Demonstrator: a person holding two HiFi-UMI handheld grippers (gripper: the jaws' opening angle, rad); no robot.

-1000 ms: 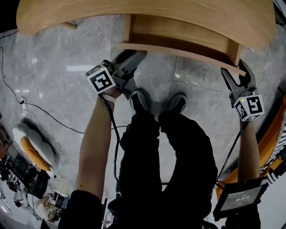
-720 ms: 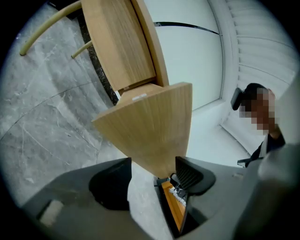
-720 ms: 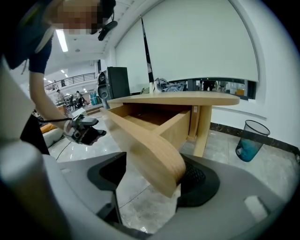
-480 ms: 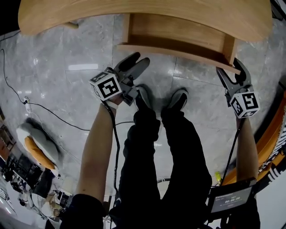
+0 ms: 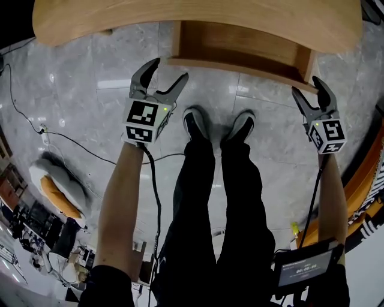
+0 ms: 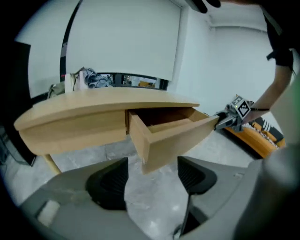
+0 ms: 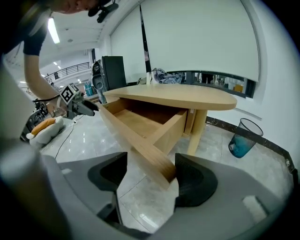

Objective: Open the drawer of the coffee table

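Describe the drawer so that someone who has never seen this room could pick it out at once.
Find the pale wooden coffee table with the curved top on the grey marble floor. Under that top, the drawer is the wooden box pulled out towards the camera. Unlike the fixed panel beside it, it juts out and shows its bare inside.

surface: grey marble floor (image 5: 78,102) | standing on it: wooden coffee table (image 5: 198,15), shoes (image 5: 193,123), blue bin (image 7: 242,137)
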